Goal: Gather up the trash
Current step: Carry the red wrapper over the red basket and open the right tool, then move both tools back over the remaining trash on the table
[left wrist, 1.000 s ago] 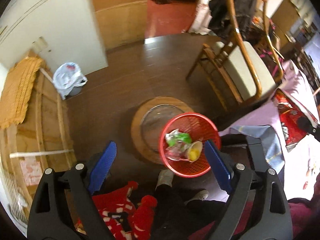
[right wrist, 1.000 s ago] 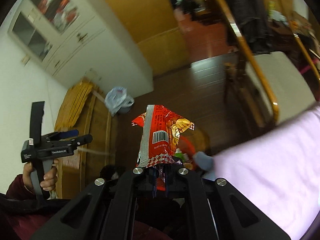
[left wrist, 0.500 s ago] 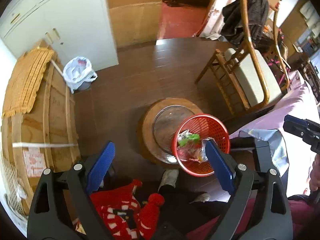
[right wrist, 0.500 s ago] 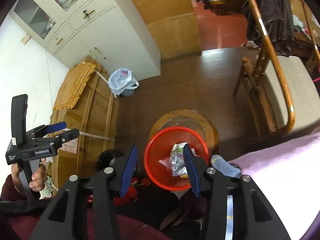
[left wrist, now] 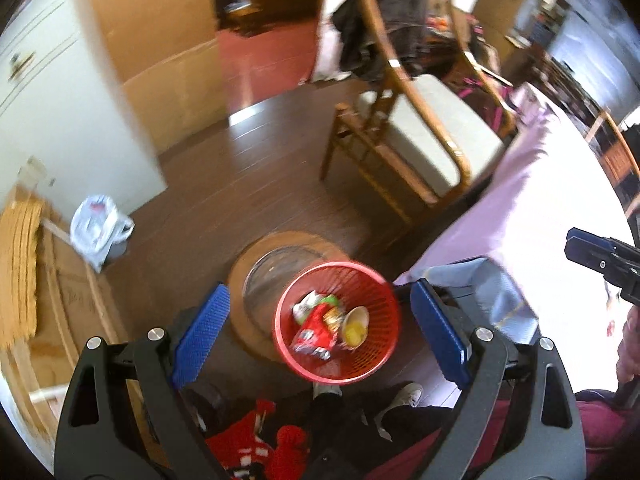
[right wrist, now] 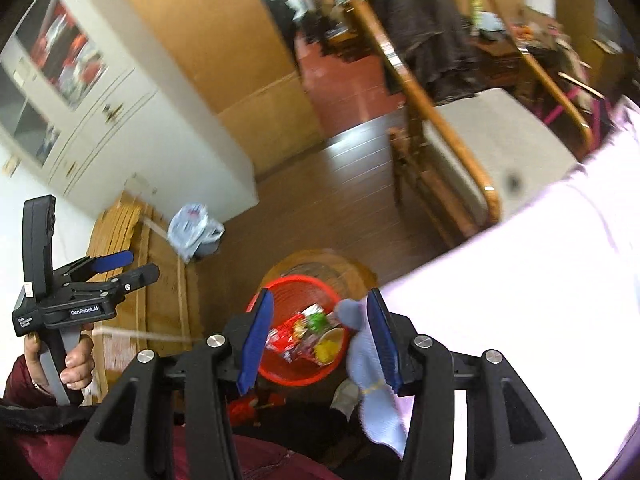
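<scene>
A red mesh trash basket stands on the floor by a round wooden stand. Inside it lie a red snack wrapper, a green-and-white wrapper and a paper cup with yellow inside. My left gripper is open and empty, high above the basket. My right gripper is open and empty, also above the basket. The left gripper also shows at the left of the right wrist view.
A table with a pale lilac cloth is at the right, a blue-grey cloth hanging at its corner. A wooden chair stands beyond. A white bagged bin and wooden boards are at the left.
One second ago my right gripper was shut on the red snack wrapper; it opened and the wrapper now lies in the basket. Both grippers have tilted up slightly toward the room.
</scene>
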A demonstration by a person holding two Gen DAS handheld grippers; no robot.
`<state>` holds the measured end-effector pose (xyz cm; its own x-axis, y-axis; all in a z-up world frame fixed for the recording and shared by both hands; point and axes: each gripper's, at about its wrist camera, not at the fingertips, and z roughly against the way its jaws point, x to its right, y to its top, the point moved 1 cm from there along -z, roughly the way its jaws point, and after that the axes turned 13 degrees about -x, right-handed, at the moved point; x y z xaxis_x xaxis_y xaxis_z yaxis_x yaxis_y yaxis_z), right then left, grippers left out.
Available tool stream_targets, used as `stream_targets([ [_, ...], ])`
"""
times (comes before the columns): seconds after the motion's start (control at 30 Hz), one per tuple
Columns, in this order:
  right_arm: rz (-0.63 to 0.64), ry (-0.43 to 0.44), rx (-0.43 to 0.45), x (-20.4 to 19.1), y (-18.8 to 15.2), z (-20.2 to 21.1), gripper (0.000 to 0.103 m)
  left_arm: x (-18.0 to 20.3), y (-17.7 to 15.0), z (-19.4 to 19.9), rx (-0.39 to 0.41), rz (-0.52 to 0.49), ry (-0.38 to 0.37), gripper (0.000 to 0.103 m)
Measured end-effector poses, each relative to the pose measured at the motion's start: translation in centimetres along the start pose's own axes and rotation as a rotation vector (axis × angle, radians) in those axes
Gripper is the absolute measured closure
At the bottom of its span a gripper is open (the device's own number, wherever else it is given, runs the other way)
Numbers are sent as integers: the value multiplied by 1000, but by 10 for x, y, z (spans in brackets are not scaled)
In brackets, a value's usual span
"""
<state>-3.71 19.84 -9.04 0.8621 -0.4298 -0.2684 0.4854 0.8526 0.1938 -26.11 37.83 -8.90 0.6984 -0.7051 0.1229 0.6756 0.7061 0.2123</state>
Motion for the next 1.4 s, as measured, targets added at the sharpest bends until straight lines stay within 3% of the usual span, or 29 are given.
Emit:
stream_targets([
  [0.4, -246, -100, 213, 74, -60, 67, 50, 115, 44, 8, 85, -309, -72, 13],
  [0.73, -535, -200, 390, 149, -166, 128, 46, 248, 46, 10, 113, -608, -149, 12],
  [1.07, -790, -322, 508, 223, -297, 188, 43, 423, 2, 15, 136, -884, -232, 10],
  [1.27, -872, -359, 528, 277, -365, 215, 40, 528, -38, 6, 122, -969, -261, 9],
  [1.4, -926, -335, 530, 307, -406, 222, 38, 583, -61, -5, 88, -995, -244, 9],
])
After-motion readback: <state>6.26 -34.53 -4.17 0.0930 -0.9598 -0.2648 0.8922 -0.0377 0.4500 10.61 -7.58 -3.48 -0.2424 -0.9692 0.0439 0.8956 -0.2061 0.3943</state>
